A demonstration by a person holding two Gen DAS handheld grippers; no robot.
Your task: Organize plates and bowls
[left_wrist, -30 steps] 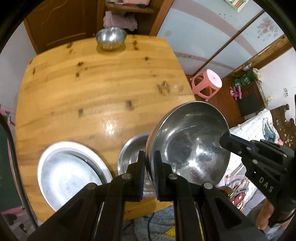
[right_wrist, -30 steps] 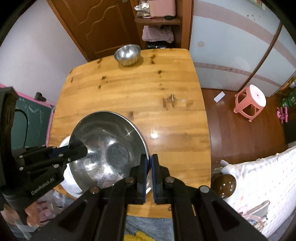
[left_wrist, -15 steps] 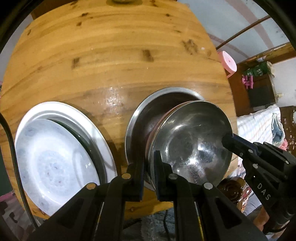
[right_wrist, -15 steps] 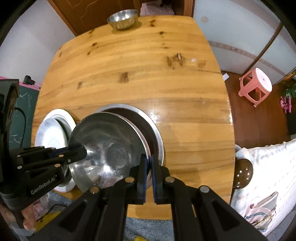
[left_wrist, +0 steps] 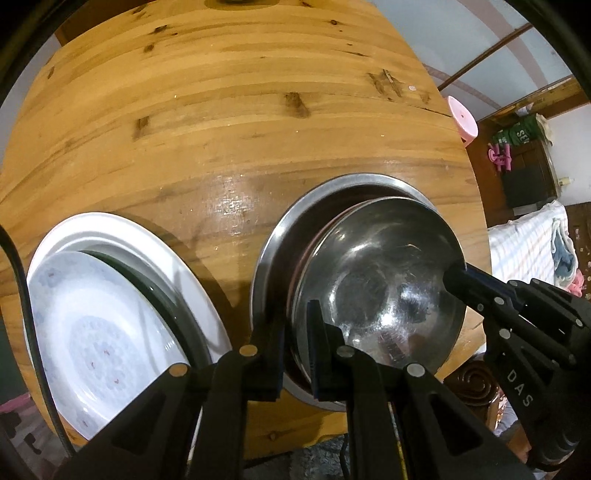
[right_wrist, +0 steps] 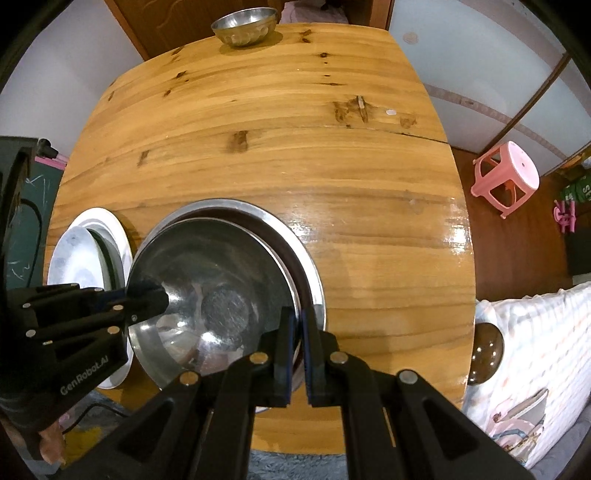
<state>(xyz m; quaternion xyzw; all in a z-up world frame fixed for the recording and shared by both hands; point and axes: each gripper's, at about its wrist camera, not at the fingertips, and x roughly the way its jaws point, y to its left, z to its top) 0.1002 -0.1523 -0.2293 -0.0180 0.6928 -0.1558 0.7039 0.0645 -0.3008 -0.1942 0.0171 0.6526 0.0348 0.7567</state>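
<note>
Altogether: 3 steel bowls (right_wrist: 221, 291), 2 plates (right_wrist: 79, 269), 1 table (right_wrist: 280, 155).

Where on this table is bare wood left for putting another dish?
Bare: the wide middle of the table, between the small steel bowl at the far edge and the nested steel bowls; also right of those. Crowded: near-left corner, where the white plates sit beside them.

Honey-brown knotted wood grain across the counter (right_wrist: 258, 166). Mirror-silver steel bowl (left_wrist: 384, 295) in a silver basin (left_wrist: 295, 221). White plate (left_wrist: 92, 332) with pale grey-blue floral medallions. Black tongs (right_wrist: 295, 354), blue-padded. Pink stool (right_wrist: 506, 177).
</note>
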